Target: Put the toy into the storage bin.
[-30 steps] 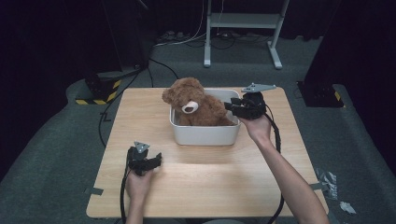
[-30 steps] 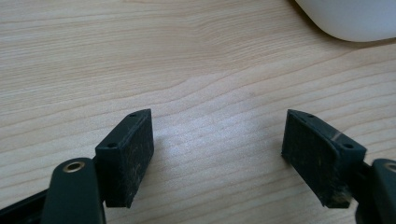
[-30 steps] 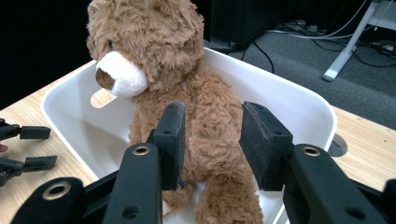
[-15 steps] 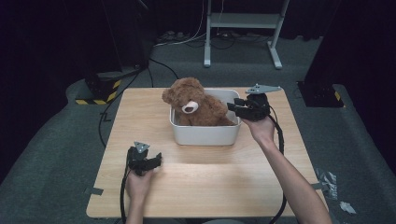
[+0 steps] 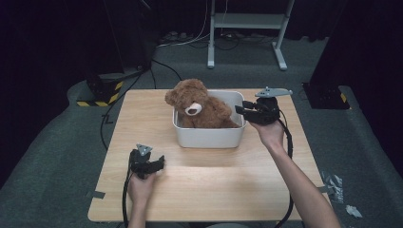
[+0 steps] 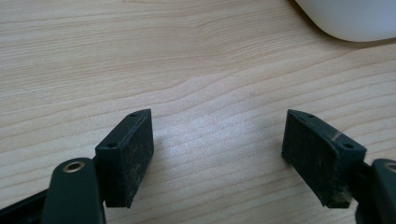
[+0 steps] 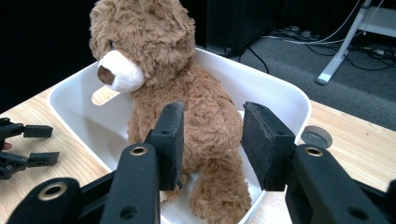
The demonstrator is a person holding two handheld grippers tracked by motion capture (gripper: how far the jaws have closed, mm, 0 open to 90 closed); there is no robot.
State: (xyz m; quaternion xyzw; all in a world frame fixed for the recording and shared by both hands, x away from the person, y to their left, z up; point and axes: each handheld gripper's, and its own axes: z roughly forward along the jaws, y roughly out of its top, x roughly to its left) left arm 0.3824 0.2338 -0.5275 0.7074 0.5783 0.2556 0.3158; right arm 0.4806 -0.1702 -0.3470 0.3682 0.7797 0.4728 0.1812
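I am holding my right gripper at the right rim of the white tub, its jaws standing partly apart with nothing pressed between them and pointing at the brown teddy bear. The bear is sitting upright inside the tub on the wooden table. My left gripper is resting low over the table near its front edge, jaws spread wide and gripping nothing.

Teddy bear pretty much fills the white tub, so only a sliver of room is left inside at its right end. Worktop left of the tub and in front of it is wide open.
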